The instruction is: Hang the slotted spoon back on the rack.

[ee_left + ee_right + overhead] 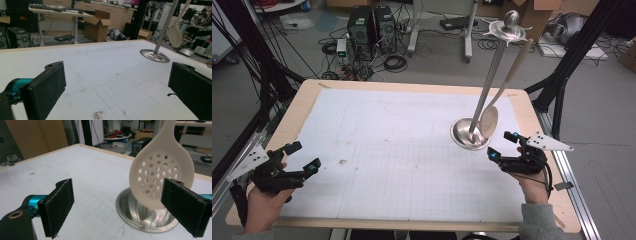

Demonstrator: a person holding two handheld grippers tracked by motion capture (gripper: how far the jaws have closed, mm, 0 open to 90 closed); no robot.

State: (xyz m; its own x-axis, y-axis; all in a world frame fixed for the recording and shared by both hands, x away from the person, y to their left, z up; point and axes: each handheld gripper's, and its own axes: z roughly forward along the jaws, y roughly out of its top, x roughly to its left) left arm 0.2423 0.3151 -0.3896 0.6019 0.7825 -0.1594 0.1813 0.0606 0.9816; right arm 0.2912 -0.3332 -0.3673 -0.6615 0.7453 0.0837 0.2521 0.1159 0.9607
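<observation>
Right now the right gripper (506, 146) sits near the right edge of the table (302, 107), just beside the round steel base (462, 135) of a utensil stand, and its jaws are spread wide with nothing between them. From that base a metal pole (490, 75) rises at a slant to a small hanger disc (507, 31) at the top, and a pale slotted spoon (490, 120) hangs from the disc with its bowl low over the base. In the right gripper view the spoon's holed bowl (161, 173) hangs tilted above the base (127, 208), ahead of the gripper (117, 205), whose right jaw overlaps the bowl's edge in the picture; whether they touch I cannot tell. The left gripper (302, 157) is well apart, near the left front corner of the white mat (387, 150), also spread and holding nothing. In the left gripper view (116, 82) the mat (100, 65) lies between the jaws, with the base (155, 55) and spoon (175, 35) far off at upper right.
</observation>
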